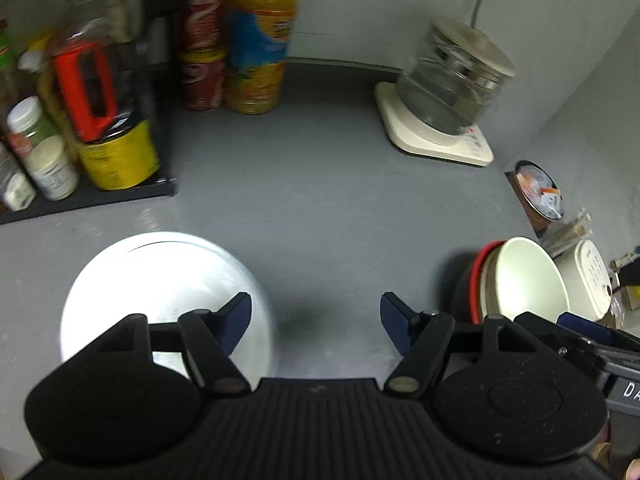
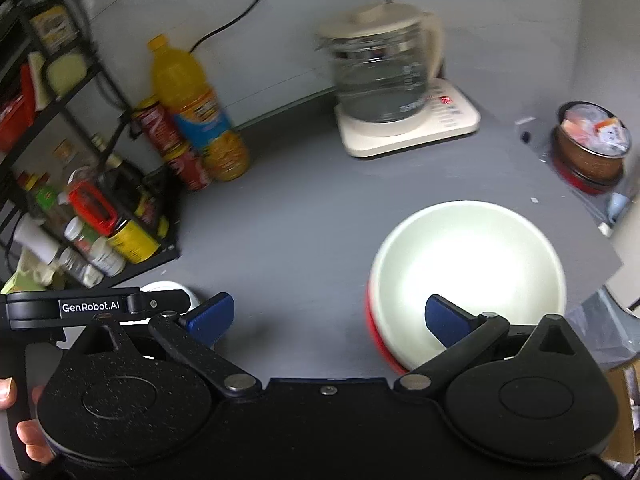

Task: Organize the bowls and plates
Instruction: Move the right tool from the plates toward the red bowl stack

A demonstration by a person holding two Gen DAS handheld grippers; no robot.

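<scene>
on the far left you have a black shelf rack (image 2: pixel 100 128) packed with jars and bottles, among them a yellow tin (image 1: pixel 120 158) and a bottle with a red handle (image 1: pixel 86 92). just to its right two red snack cans (image 1: pixel 200 44) stand stacked against the wall, with a tall orange juice bottle (image 2: pixel 192 112) beside them.

your left gripper (image 1: pixel 316 318) hangs over the grey tabletop (image 1: pixel 320 208) with its jaws apart and nothing between them; only bare surface shows in the gap. its left blue pad overlaps the white plate (image 1: pixel 160 280), which lies flat on the tabletop at the near left; whether the pad touches the plate, you cannot tell.

in the middle the tabletop is open. further back, right of centre, a glass kettle (image 2: pixel 380 76) sits on its cream base (image 2: pixel 408 132), blurred.

your right gripper (image 2: pixel 330 318) has its jaws spread wide and holds nothing. its right blue pad shows in front of the cream bowl (image 2: pixel 468 272), which sits nested in a red bowl (image 2: pixel 374 336) on the tabletop at the near right; contact is not clear there either. the left gripper's body crosses the lower left corner of the right wrist view, with fingers (image 2: pixel 28 436) of a hand at the edge.

at the far right a brown bowl (image 2: pixel 588 156) full of packets sits near the tabletop's corner.
</scene>
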